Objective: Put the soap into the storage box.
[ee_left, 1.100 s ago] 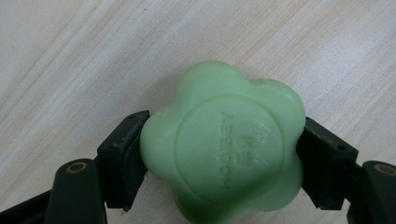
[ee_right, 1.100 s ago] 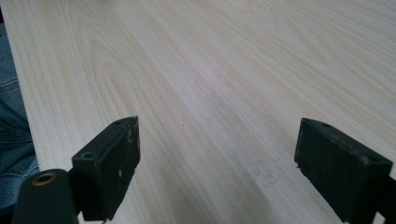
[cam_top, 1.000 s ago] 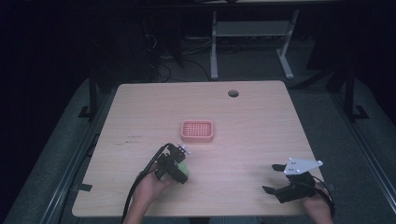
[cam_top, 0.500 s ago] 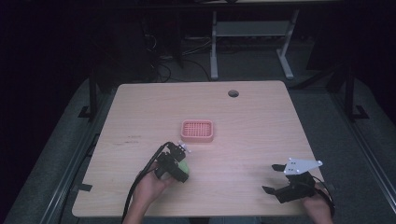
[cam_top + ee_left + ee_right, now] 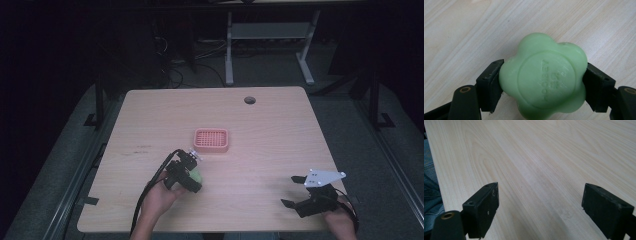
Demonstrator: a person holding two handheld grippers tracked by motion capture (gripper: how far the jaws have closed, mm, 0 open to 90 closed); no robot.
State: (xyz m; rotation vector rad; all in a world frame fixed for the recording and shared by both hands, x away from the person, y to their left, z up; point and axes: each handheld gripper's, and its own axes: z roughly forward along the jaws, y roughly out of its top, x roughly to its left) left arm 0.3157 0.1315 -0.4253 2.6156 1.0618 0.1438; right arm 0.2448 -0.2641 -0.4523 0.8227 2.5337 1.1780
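Observation:
A pale green flower-shaped soap bar point(image 5: 544, 80) with raised lettering sits between the jaws of my left gripper point(image 5: 542, 86), which is shut on it just above the wooden table. From above, the left gripper point(image 5: 192, 176) holds the green soap point(image 5: 196, 176) a little in front of a pink slotted soap tray point(image 5: 211, 140) near the table's middle. My right gripper point(image 5: 295, 191) stands open near the front right edge, topped by its grey plate. Its wide-apart jaws frame bare wood around the right gripper point(image 5: 540, 205).
The light wooden table point(image 5: 280, 135) has a round cable hole point(image 5: 249, 100) at the back. Dark floor, cables and a white desk frame point(image 5: 270, 35) lie beyond it. Blue denim point(image 5: 430, 192) shows past the table's near edge in the right gripper view.

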